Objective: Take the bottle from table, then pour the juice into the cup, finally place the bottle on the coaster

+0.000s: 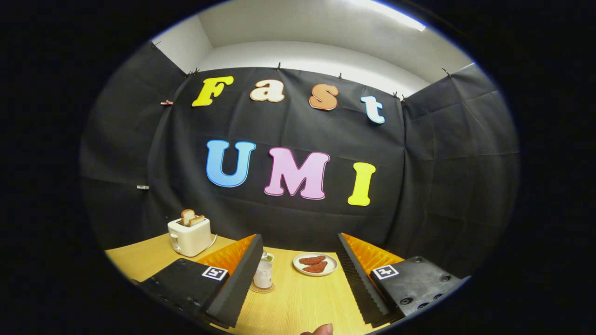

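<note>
My tool point(298, 279) spread wide and holding nothing, bottle point(263, 273) on coaster point(262, 289) by its left finger, plate point(315, 264) beyond, toaster point(189, 236) lower left on the surface point(298, 302)

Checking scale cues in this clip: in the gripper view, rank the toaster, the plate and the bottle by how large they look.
1. Toaster, largest.
2. Plate and bottle look alike in extent; the bottle is partly hidden by a finger, so unranked.
The fingers are open.
</note>
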A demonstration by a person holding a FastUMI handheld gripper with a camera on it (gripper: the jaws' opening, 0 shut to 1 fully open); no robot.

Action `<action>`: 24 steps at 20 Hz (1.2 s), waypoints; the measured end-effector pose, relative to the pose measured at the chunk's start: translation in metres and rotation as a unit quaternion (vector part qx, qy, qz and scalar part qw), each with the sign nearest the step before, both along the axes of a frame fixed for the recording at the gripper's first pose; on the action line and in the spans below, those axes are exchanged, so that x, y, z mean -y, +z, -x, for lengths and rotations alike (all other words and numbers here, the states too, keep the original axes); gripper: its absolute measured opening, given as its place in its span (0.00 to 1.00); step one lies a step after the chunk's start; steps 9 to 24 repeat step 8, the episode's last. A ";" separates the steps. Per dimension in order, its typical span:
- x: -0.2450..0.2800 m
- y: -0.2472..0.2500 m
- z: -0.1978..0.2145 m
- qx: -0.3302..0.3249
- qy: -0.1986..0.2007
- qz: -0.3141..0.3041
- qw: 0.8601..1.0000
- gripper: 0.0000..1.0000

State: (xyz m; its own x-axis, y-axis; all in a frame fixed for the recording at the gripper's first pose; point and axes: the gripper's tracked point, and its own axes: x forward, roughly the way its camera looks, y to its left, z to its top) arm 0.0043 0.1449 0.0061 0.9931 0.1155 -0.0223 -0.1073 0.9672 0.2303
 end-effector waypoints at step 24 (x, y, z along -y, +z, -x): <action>-0.001 -0.007 0.007 -0.005 -0.002 0.008 1.000 0.97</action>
